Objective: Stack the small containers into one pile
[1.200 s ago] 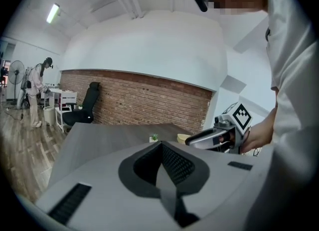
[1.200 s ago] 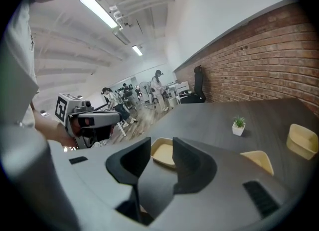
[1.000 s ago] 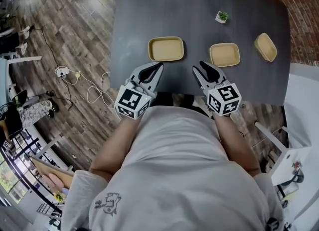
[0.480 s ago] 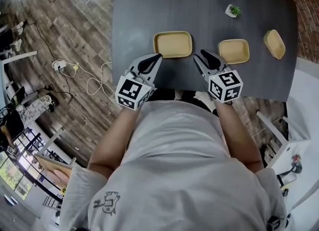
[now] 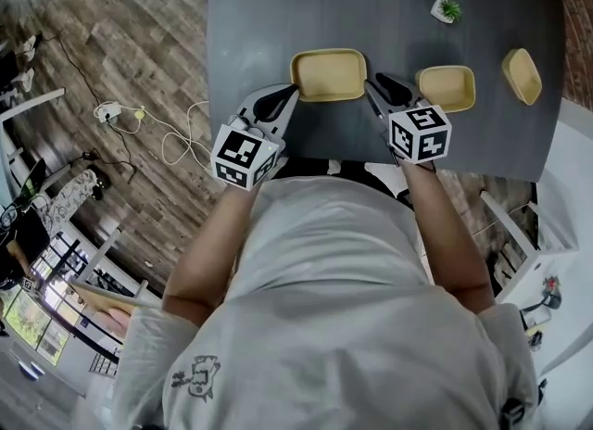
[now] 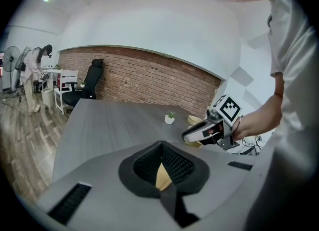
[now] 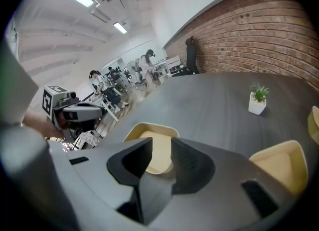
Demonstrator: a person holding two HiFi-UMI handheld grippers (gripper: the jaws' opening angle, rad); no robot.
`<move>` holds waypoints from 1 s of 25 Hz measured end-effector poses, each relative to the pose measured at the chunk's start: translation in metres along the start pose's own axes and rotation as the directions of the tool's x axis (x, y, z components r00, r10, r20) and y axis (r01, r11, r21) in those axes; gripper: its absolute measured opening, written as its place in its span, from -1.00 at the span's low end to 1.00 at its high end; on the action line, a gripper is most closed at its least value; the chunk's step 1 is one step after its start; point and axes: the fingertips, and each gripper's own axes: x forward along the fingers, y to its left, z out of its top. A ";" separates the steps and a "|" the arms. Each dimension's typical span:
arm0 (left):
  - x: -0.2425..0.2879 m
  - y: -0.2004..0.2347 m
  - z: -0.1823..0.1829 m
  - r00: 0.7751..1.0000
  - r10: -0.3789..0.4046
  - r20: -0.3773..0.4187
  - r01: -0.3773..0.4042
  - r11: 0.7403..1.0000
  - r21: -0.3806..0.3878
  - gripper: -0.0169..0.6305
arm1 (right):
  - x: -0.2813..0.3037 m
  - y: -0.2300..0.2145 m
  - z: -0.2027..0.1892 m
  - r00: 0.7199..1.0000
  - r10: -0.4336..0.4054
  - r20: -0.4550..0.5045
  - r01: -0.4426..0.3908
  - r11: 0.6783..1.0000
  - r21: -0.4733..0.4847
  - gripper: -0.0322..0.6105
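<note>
While the right gripper [image 7: 160,143], jaws just narrowing yet apart and empty, hovers beside the shallow tan rectangular container [image 5: 328,74], straddle its rim squarely; the left gripper [image 6: 160,146] is closed, empty.

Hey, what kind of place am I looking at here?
Probably an open-plan office or lab: a long grey table, a brick wall with a black office chair in front of it, and people at workstations in the background.
</note>
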 end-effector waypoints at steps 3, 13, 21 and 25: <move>0.003 0.005 -0.005 1.000 -0.011 -0.020 0.011 1.000 0.000 -0.91 | 0.011 -0.003 -0.007 0.999 0.002 -0.039 -0.002 1.000 0.013 -0.52; 0.011 0.019 -0.018 0.998 -0.026 -0.063 0.024 0.999 -0.031 -0.91 | 0.040 -0.018 -0.026 0.993 -0.004 -0.122 0.012 0.998 0.063 -0.59; 0.012 0.020 -0.025 0.997 -0.027 -0.076 0.023 0.998 -0.050 -0.91 | 0.051 -0.023 -0.041 0.985 0.010 -0.173 0.010 0.993 0.117 -0.68; 0.010 0.022 -0.027 0.997 -0.024 -0.077 0.019 0.998 -0.057 -0.91 | 0.051 -0.022 -0.037 0.990 0.006 -0.144 0.012 0.992 0.127 -0.77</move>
